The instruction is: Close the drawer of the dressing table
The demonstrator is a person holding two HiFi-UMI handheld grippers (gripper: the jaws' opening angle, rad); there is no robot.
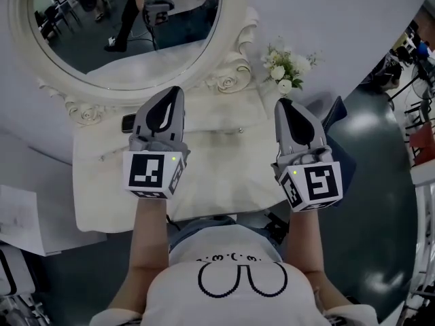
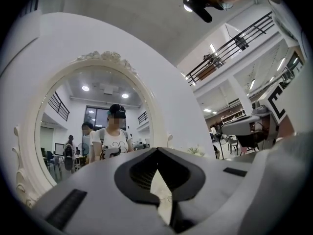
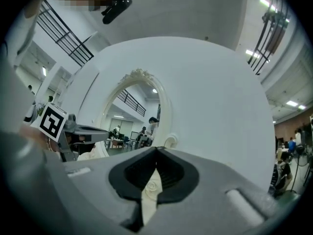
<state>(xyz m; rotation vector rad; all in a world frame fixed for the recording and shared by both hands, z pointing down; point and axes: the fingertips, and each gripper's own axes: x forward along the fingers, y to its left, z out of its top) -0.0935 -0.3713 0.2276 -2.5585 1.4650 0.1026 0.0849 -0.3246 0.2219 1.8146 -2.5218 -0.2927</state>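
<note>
Left gripper and right gripper closed, empty, poised above table; no drawer seen protruding; closing judged done, nothing apparently left.

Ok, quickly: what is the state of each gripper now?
Left gripper: closed, holding nothing.
Right gripper: closed, holding nothing.

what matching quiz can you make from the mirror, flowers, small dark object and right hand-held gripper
1 oval mirror
2 white flowers
3 small dark object
4 right hand-held gripper

A jaws shut, empty
B left of the left hand-held gripper
C inside a carved white frame
D right of that frame

Pairs: 1-C, 2-D, 3-B, 4-A
</note>
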